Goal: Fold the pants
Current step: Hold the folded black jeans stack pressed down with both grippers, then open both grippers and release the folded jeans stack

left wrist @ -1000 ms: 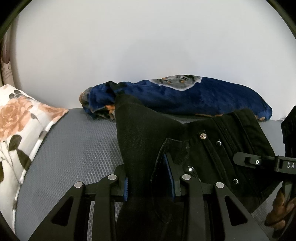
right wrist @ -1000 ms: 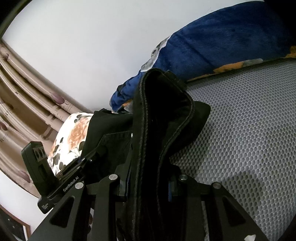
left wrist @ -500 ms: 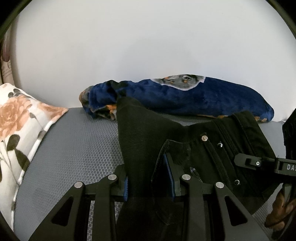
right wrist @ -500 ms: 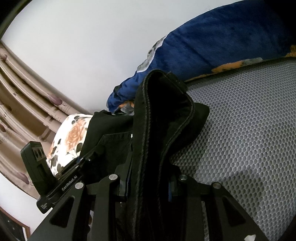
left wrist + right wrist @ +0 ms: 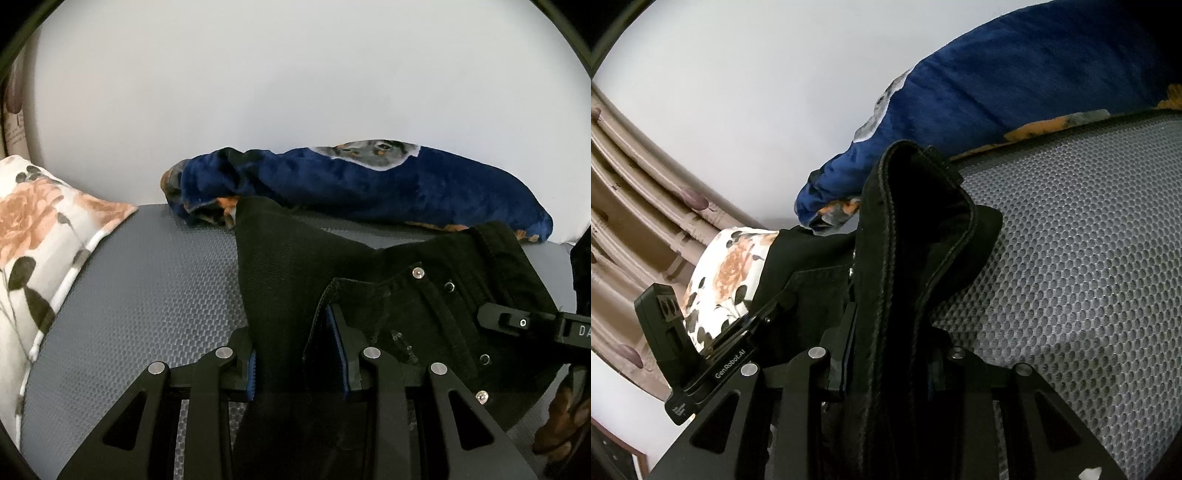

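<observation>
Pants [image 5: 295, 280] clamped in both tools – black denim, waist end up. Left tool [image 5: 298, 363]: jaws partly closed, blue pads pressing a thick fold of fabric between them; the fold rises ahead of the tips in a peak. Fly with metal buttons [image 5: 418, 273] sits just right of the left tool, waistband running off toward the right tool [image 5: 532, 323], visible at the right edge with a hand [image 5: 561, 417] below it. Right tool [image 5: 892, 363]: jaws also narrow, gripping a bunched seam/waistband section that stands up ahead of the tips and flops over to the right. Rest of the pants spans between the two tools, hanging toward the left tool [image 5: 701, 350] seen at lower left. Grey mesh mattress [image 5: 1089, 277] under and ahead of both tools. Blue blanket [image 5: 388, 184] lies beyond the pants against a white wall – floral pillow [image 5: 40, 236] far left of the left tool.
</observation>
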`<action>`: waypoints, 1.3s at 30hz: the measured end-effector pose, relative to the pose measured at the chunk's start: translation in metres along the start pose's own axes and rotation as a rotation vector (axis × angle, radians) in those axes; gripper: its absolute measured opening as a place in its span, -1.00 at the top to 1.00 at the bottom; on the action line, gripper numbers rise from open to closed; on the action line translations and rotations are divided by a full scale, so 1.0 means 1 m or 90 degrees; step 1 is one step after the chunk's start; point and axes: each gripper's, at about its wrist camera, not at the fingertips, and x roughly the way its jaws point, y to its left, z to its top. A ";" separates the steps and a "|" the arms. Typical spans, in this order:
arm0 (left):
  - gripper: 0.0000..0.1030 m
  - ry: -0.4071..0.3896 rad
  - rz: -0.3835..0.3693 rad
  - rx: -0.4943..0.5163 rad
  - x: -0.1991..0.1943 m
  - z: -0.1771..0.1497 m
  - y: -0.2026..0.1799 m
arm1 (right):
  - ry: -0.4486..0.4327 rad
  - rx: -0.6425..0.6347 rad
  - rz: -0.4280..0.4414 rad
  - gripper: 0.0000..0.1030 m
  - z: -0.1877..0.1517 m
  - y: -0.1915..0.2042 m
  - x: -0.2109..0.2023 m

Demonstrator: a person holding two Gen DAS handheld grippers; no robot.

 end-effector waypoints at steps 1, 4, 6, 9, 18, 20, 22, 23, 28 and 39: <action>0.37 0.000 0.001 0.000 0.001 0.000 0.000 | 0.000 0.000 -0.001 0.49 0.000 -0.001 0.000; 0.37 0.002 0.005 0.001 0.004 -0.003 0.002 | -0.002 0.002 -0.003 0.49 -0.002 -0.002 0.002; 0.36 0.004 0.005 -0.002 0.006 -0.004 0.004 | -0.003 0.002 -0.005 0.49 -0.003 -0.004 0.001; 0.33 0.006 0.005 -0.009 0.009 -0.005 0.007 | -0.005 0.003 -0.006 0.49 -0.006 -0.005 0.002; 0.10 0.005 0.021 -0.020 0.013 -0.009 0.013 | -0.015 0.012 -0.009 0.48 -0.013 -0.013 0.002; 0.05 0.003 0.026 -0.021 0.013 -0.010 0.014 | -0.019 0.008 -0.015 0.48 -0.015 -0.013 0.002; -0.02 0.003 0.034 -0.023 0.014 -0.011 0.014 | -0.024 -0.001 -0.025 0.48 -0.017 -0.011 0.002; -0.05 0.001 0.038 -0.029 0.014 -0.012 0.015 | -0.027 -0.005 -0.030 0.48 -0.017 -0.009 0.002; -0.07 -0.015 0.048 -0.064 0.012 -0.014 0.025 | -0.037 -0.022 -0.057 0.47 -0.018 -0.001 0.006; -0.10 -0.029 0.074 -0.060 0.008 -0.014 0.022 | -0.045 -0.042 -0.092 0.44 -0.018 0.006 0.013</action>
